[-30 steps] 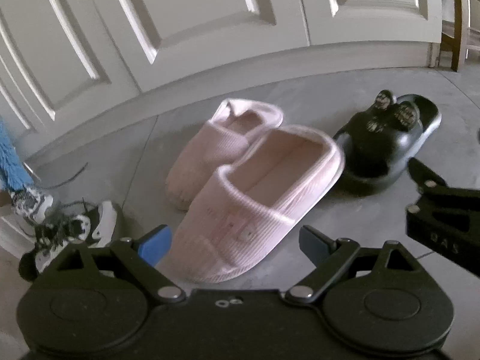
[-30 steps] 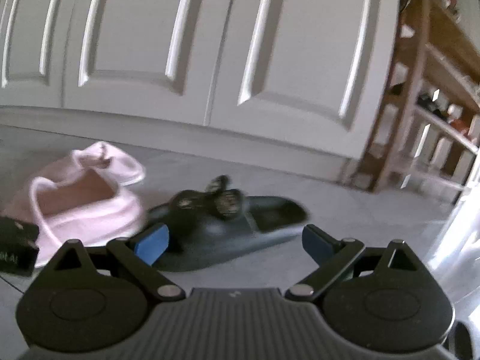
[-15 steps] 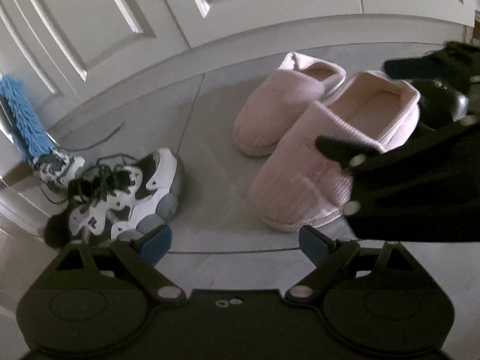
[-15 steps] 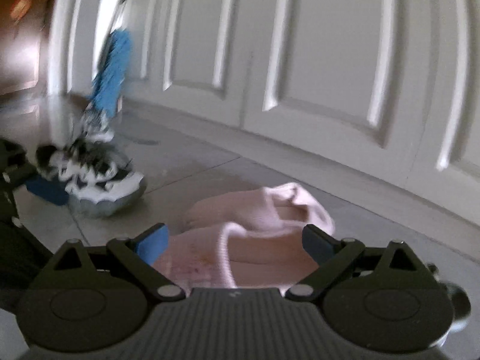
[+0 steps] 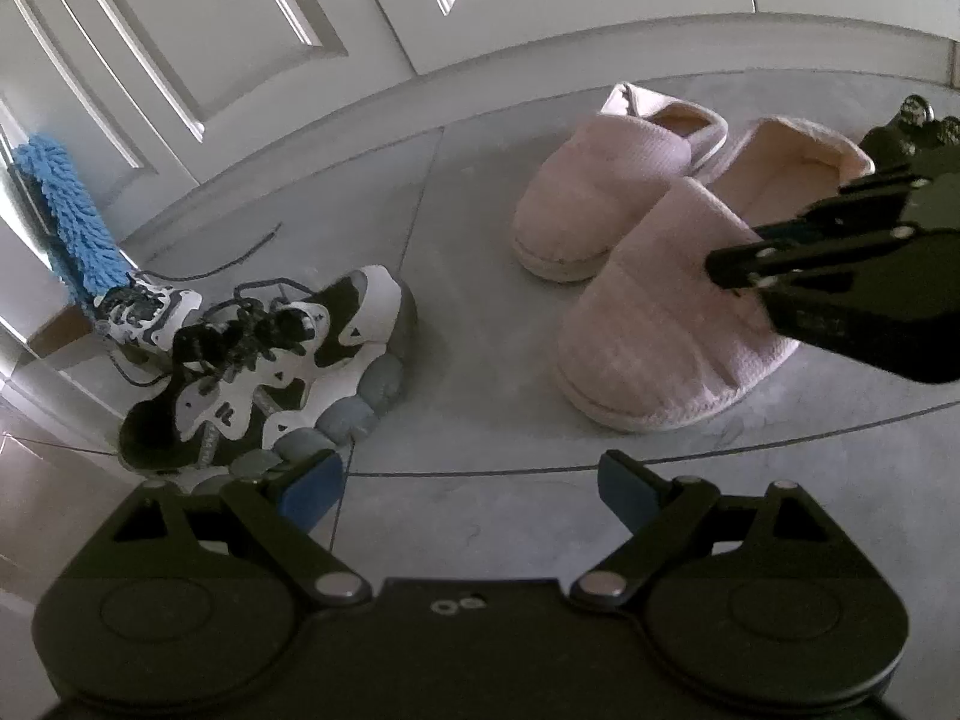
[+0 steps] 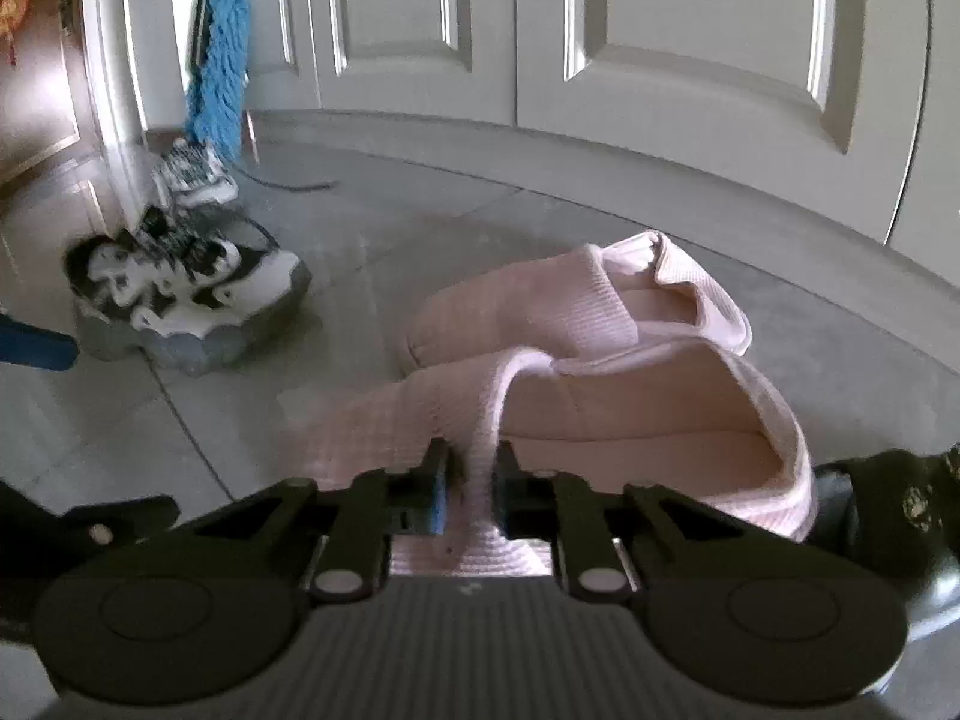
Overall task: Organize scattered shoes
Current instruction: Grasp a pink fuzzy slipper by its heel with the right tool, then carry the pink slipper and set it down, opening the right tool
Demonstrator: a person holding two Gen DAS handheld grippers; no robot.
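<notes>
Right gripper (image 6: 470, 495): jaws have just closed, now pinched narrow on the collar edge of the near pink slipper (image 6: 600, 420); fabric sits between the pads.
Left gripper (image 5: 468, 489): jaws wide, nothing between them; grey floor (image 5: 480, 360) below.
Near pink slipper: on the floor, right of centre in the left wrist view, toe toward the camera.
Far pink slipper (image 5: 606, 192): just beside and touching the near one, on its far-left side.
Sneaker (image 5: 270, 360): black and white, on its side at left, well apart from the slippers; small logo on the side panel, letters too small to be sure of.
Second sneaker (image 5: 147, 306): farther left, by the blue mop head (image 5: 66, 210).
Black shoe (image 6: 888, 504): at right edge, touching the near slipper's heel.
Backdrop: white panelled doors (image 5: 300, 12).
</notes>
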